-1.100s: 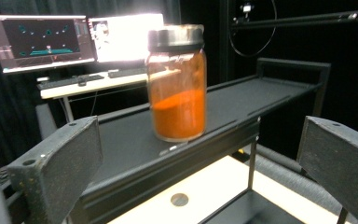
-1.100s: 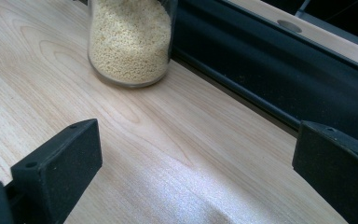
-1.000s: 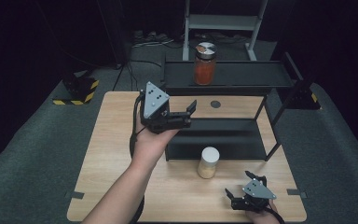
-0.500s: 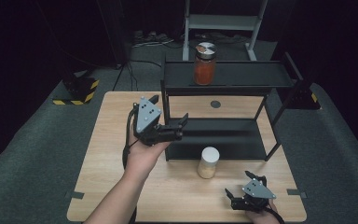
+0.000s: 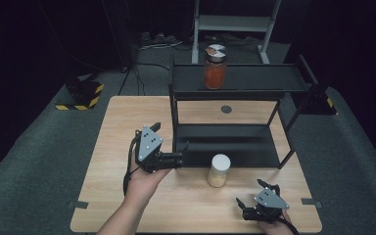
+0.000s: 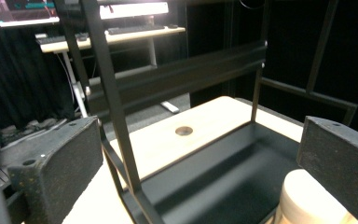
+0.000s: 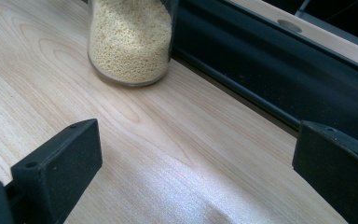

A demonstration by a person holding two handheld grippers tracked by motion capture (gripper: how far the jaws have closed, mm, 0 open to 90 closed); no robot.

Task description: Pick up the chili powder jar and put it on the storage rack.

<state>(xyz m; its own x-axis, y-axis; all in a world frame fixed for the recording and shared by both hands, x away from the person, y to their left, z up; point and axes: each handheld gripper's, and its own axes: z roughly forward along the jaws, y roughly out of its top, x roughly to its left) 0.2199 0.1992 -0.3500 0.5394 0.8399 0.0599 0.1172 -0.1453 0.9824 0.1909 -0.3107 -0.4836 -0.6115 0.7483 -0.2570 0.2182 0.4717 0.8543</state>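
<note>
So the person is bringing the left gripper (image 5: pixel 175 155) in low toward the pale grain jar (image 5: pixel 219 170), which is standing on the wooden table (image 5: pixel 122 127) right at the front edge of the black rack (image 5: pixel 240 85). Its jaws are spread wide with nothing between them, and in the left gripper view the jar's cream lid (image 6: pixel 307 198) is peeking in just beside one jaw, with a rack post standing between the jaws. The right gripper (image 5: pixel 247 208) is sitting near the table's front edge, also gaping open and empty, pointing at the jar.

Looks to me like half the job is finished: a red-filled jar (image 5: pixel 215 66) is already up on the top shelf. The grain jar isn't gripped yet, so grabbing, lifting and shelving it is what's left, I'd guess.
</note>
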